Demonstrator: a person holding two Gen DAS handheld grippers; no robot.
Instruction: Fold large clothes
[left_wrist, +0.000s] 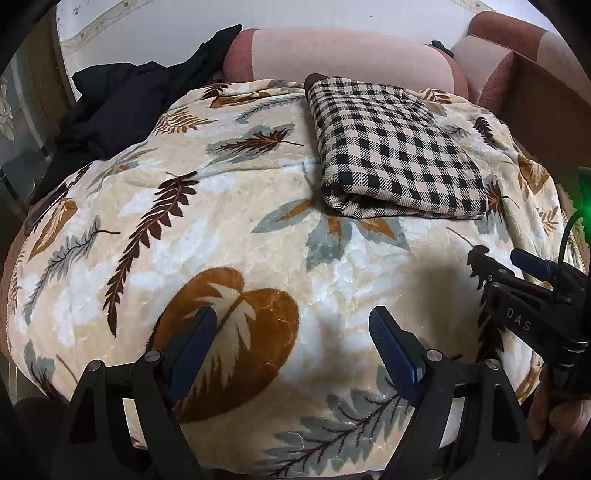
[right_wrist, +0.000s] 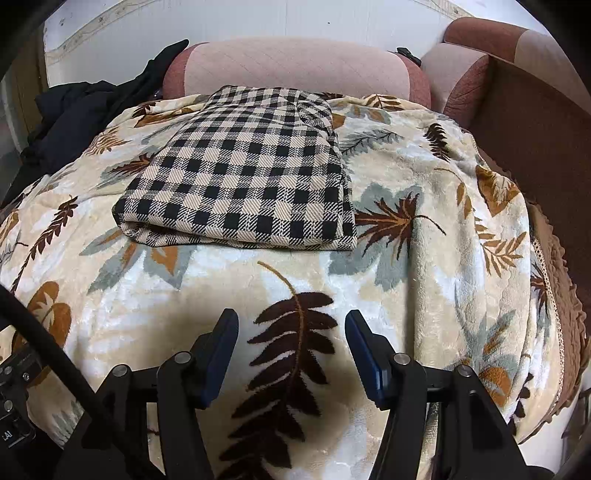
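A black-and-beige checked garment (left_wrist: 395, 151) lies folded into a neat rectangle on a leaf-patterned blanket (left_wrist: 229, 229); it also shows in the right wrist view (right_wrist: 251, 177). My left gripper (left_wrist: 293, 321) is open and empty, low over the blanket, well in front and to the left of the garment. My right gripper (right_wrist: 291, 325) is open and empty, over the blanket just in front of the garment. The right gripper also shows at the right edge of the left wrist view (left_wrist: 496, 256).
A pile of black clothes (left_wrist: 122, 99) lies at the back left, also in the right wrist view (right_wrist: 81, 107). Pink and brown sofa cushions (right_wrist: 295, 62) stand behind the blanket. A brown armrest (right_wrist: 535, 122) rises at the right. A black cable (right_wrist: 48, 343) crosses the lower left.
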